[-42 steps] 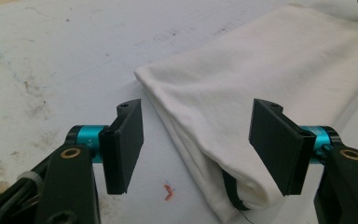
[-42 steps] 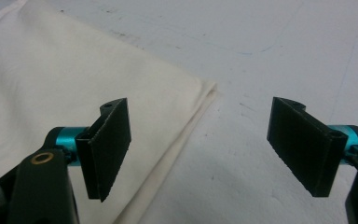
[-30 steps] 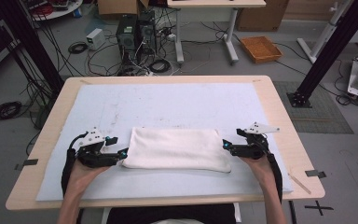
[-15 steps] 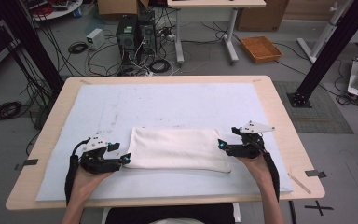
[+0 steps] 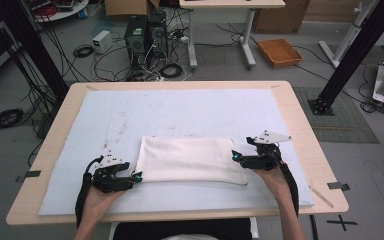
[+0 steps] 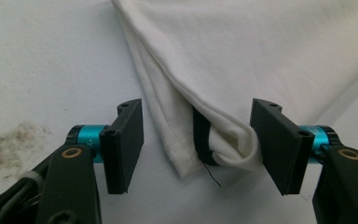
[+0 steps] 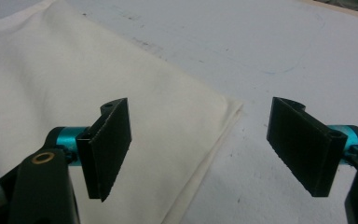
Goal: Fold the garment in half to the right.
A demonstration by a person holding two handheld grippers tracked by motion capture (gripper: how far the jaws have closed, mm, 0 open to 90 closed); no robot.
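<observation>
White cloth (image 5: pixel 190 160), folded into a long band, lies across the near half of the blue-grey mat (image 5: pixel 180 110), its long axis running from one hand to the other. The left gripper (image 5: pixel 130 179) sits at the band's near left corner, the right gripper (image 5: pixel 236 157) at its right end, each close against the fabric.

In the left gripper view the jaws stand wide with the cloth's corner (image 6: pixel 200 149) between them: the layered hem and a rolled fold lie in the gap, the fold resting against the right-hand pad, while the left-hand pad is apart from the fabric. Nothing is pinched yet. A dark strip shows inside the fold; I cannot tell what it is.

In the right gripper view the jaws are equally wide. The cloth's edge (image 7: pixel 205 154) runs diagonally under the left-hand pad, and the corner lies ahead, between the pads; the other pad hangs over bare mat.

The left gripper looks better placed: it only needs to close. The right should shift toward the cloth before pinching.
</observation>
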